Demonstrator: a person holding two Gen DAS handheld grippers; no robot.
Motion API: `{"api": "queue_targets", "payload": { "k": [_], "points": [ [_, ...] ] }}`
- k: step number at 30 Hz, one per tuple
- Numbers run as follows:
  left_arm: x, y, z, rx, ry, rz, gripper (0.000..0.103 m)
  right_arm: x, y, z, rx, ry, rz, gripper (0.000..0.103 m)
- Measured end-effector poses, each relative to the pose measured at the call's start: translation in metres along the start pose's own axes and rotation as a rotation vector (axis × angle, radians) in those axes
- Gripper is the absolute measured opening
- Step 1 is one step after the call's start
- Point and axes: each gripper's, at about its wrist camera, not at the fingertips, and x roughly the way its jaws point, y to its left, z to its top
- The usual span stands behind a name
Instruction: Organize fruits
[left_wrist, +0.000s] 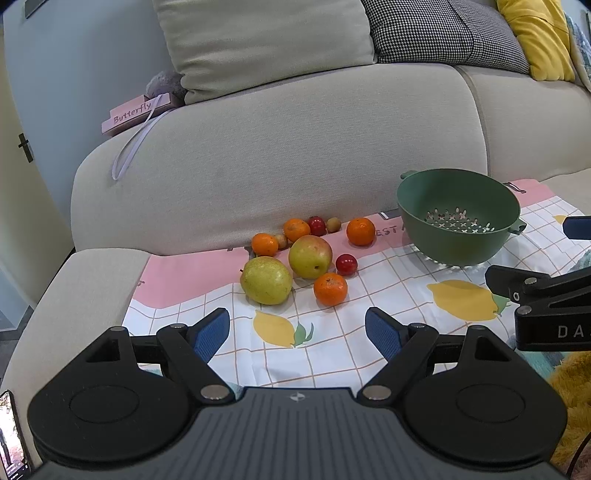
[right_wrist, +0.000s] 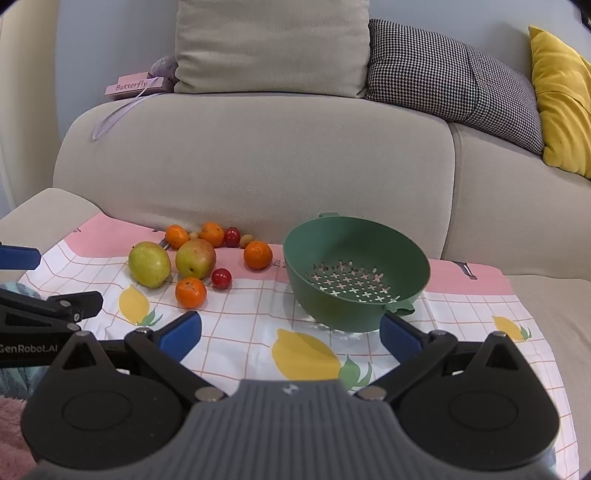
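Note:
Fruit lies loose on a lemon-print cloth (left_wrist: 332, 354) spread over a sofa seat. A green pear (left_wrist: 266, 280) and a yellow-red apple (left_wrist: 309, 256) sit together, with several oranges (left_wrist: 330, 289) and two small red fruits (left_wrist: 346, 264) around them. An empty green colander (left_wrist: 458, 218) stands to their right. My left gripper (left_wrist: 297, 334) is open, hovering short of the pear and nearest orange. In the right wrist view the pear (right_wrist: 149, 264), the apple (right_wrist: 195, 258) and the colander (right_wrist: 356, 273) show. My right gripper (right_wrist: 291, 332) is open just before the colander.
The beige sofa back (left_wrist: 277, 155) rises right behind the fruit. Cushions (right_wrist: 273, 44) line its top, with a pink "Butterfly" box (left_wrist: 135, 114) at the left. A phone (left_wrist: 13, 435) lies at the lower left. The left gripper's body (right_wrist: 44, 314) shows at the left.

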Motion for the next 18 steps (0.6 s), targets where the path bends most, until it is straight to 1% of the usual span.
{"api": "queue_targets", "payload": {
  "k": [10, 18],
  "points": [
    [-0.0010, 0.0007, -0.0029, -0.007, 0.004, -0.004, 0.097, 0.0006, -0.0007, 0.0002, 0.004, 0.008, -0.004, 0.099],
    [0.0023, 0.0037, -0.0032, -0.026, 0.022, -0.012, 0.097, 0.0045, -0.0016, 0.0000, 0.007, 0.022, -0.013, 0.099]
  ]
}}
